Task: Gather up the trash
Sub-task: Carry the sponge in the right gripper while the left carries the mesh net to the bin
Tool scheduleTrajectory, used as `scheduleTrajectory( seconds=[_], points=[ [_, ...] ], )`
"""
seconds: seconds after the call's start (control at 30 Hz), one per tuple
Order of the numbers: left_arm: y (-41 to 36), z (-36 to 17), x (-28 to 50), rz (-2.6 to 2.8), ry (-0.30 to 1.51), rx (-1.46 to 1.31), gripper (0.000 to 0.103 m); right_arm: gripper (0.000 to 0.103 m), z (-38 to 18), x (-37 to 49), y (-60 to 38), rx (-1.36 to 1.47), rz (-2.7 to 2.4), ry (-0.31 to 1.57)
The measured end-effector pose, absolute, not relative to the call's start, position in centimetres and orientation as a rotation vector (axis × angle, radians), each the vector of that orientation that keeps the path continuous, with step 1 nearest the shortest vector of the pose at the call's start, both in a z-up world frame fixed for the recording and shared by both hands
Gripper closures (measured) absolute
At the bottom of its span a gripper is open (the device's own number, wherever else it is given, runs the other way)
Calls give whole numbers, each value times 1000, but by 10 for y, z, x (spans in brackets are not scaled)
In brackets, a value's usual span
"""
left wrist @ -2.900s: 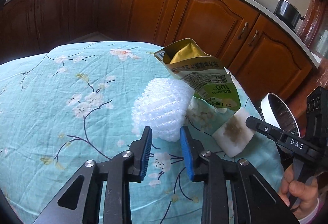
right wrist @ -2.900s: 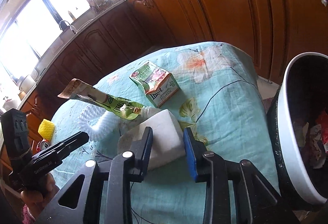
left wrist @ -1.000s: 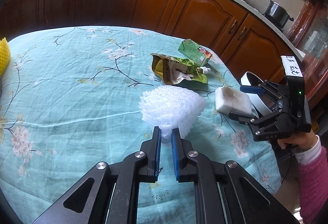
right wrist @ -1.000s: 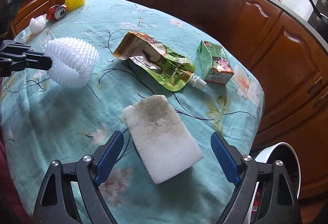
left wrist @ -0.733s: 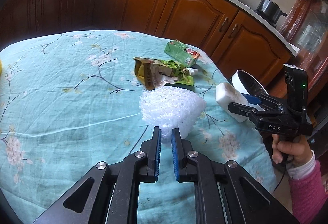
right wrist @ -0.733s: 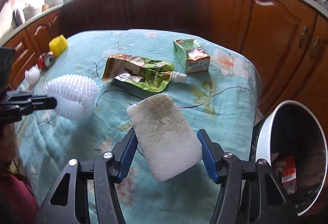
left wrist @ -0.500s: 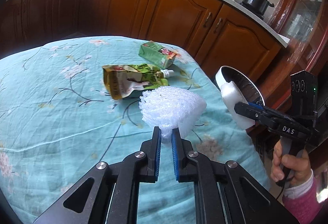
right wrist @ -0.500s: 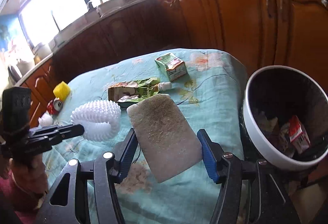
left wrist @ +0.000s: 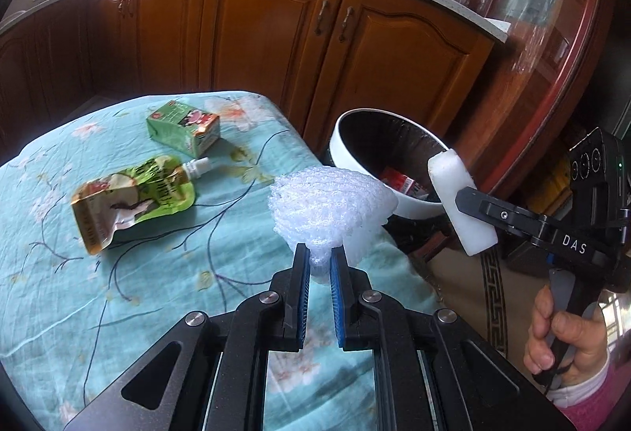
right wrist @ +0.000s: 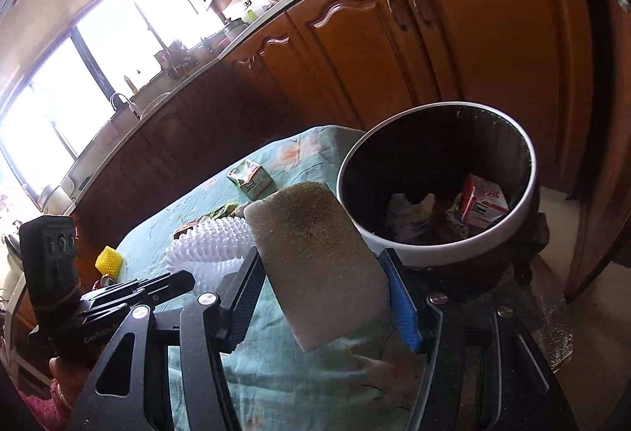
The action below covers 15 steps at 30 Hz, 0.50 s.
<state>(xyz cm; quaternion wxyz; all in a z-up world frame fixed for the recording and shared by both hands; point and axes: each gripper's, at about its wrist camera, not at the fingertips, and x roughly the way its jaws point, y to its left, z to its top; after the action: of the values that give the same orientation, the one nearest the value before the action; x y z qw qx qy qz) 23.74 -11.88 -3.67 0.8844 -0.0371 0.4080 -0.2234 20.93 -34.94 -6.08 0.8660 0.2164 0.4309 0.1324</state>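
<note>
L gripper [left wrist: 317, 265] pinches foam net [left wrist: 331, 206]; R gripper [right wrist: 321, 297] clamps sponge [right wrist: 315, 257] near bin [right wrist: 524, 210].

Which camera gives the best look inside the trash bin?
The right wrist view: the bin faces the camera, its litter visible. The left wrist view shows only part of the opening, behind the foam net and sponge.

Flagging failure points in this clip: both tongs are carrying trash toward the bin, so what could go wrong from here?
1. The sponge sticks far out of the right tongs; it may twist free short of the bin.
2. The left tongs pinch only a corner of the foam net, over the table edge; it could slip to the floor.
</note>
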Motion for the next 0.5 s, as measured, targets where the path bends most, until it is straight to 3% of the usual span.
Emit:
scheduleTrajectory(
  seconds=[0.5],
  points=[
    [-177, -29, 275, -518, 822, 2, 94, 42, -52, 228, -398, 466, 193, 864]
  ],
)
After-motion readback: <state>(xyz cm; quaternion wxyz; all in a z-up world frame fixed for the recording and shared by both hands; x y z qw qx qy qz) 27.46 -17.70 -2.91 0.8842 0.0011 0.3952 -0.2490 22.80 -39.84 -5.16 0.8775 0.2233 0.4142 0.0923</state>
